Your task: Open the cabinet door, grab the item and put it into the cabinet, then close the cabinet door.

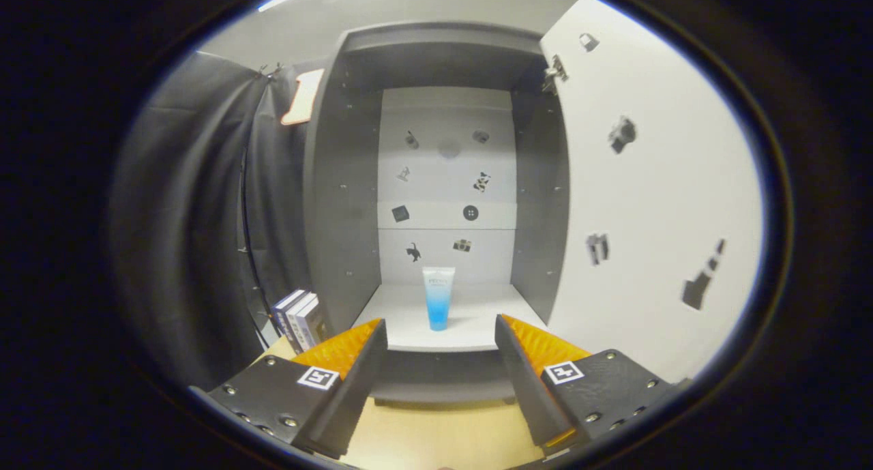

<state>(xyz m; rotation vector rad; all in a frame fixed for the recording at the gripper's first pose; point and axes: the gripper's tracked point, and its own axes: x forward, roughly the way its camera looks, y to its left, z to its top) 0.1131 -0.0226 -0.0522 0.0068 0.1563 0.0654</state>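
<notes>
A grey cabinet (341,183) stands straight ahead with its white door (648,197) swung wide open to the right. On the white cabinet floor (470,327) a blue and white tube (438,298) stands upright on its cap, beyond my fingers and roughly centred between them. My gripper (441,333) is open, its two fingers spread wide in front of the cabinet's lower edge with nothing between them. The tube stands free of both fingers.
Small dark stickers dot the cabinet's back panel (447,183) and the inside of the door. Several books (300,318) stand upright beside the cabinet's left wall. A light wooden tabletop (436,436) lies below the fingers. Black cloth hangs on the left.
</notes>
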